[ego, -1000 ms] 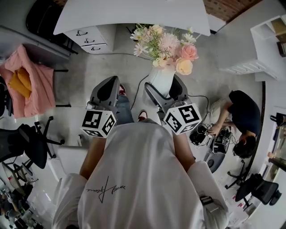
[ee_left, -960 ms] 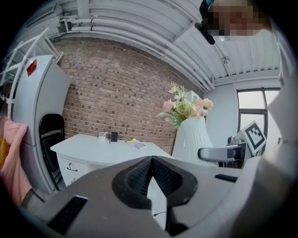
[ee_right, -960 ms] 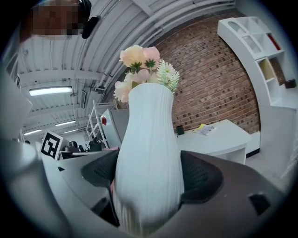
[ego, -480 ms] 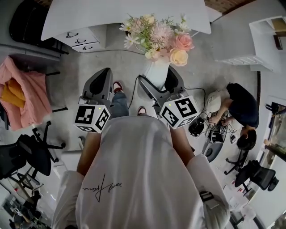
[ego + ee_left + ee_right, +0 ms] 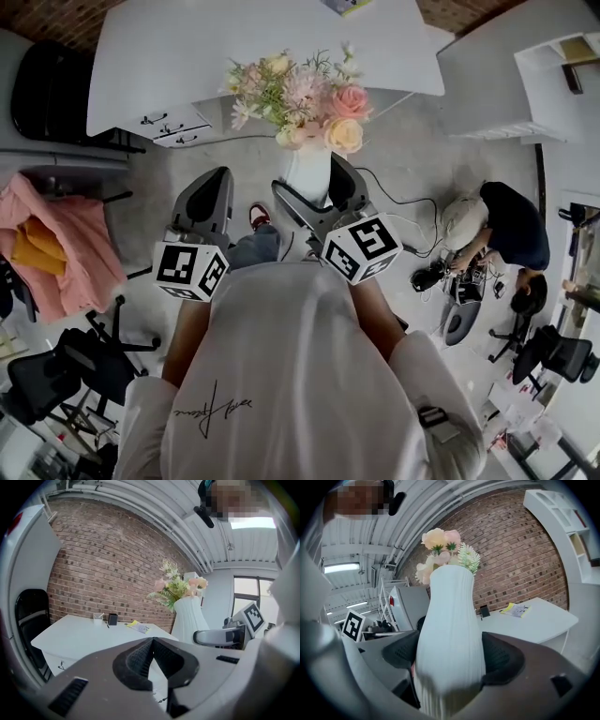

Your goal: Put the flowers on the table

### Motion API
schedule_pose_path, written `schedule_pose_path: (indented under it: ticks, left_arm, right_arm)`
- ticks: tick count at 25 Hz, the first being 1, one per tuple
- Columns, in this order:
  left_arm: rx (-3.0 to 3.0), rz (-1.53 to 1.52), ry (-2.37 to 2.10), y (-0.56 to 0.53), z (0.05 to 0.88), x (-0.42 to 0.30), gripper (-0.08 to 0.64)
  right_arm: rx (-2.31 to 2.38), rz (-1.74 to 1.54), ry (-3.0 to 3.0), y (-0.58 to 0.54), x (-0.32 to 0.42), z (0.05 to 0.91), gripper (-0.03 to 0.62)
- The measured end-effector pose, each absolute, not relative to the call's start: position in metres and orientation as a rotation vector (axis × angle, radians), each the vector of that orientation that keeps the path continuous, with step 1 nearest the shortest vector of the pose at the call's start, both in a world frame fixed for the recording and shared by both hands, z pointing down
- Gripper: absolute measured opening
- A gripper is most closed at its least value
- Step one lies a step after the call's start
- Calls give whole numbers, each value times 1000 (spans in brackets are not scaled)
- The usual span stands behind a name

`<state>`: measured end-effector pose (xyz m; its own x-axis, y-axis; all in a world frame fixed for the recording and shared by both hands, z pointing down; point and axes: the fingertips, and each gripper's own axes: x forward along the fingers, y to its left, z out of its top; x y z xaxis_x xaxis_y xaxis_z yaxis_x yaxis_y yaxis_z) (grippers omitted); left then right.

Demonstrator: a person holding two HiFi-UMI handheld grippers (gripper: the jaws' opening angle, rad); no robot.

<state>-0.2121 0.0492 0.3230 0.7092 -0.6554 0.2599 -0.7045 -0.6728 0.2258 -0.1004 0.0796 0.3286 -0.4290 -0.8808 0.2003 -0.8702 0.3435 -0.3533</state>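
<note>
Flowers (image 5: 292, 101) now nearer the table (image 5: 169, 56) edge — right tongs (image 5: 449, 656) clamp their vase (image 5: 307, 173).

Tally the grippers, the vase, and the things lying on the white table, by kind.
Grippers: 2, left gripper and right gripper
Vase of flowers: 1
Small white cup: 1
Small black box: 1
Yellow-and-white paper: 1
Total: 6

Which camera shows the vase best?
The right gripper view: the vase fills it, clamped between the fingers. The head view shows it partly under the flowers; the left gripper view shows it smaller, off-centre.
</note>
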Motion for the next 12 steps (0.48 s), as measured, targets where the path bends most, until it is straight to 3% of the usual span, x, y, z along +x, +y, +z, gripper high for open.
schedule_pose_path:
  ticks: [12]
  left_arm:
    - [2657, 161, -993, 2, 317, -251, 5]
  right_arm:
    - [-1736, -598, 2539, 37, -140, 326, 414]
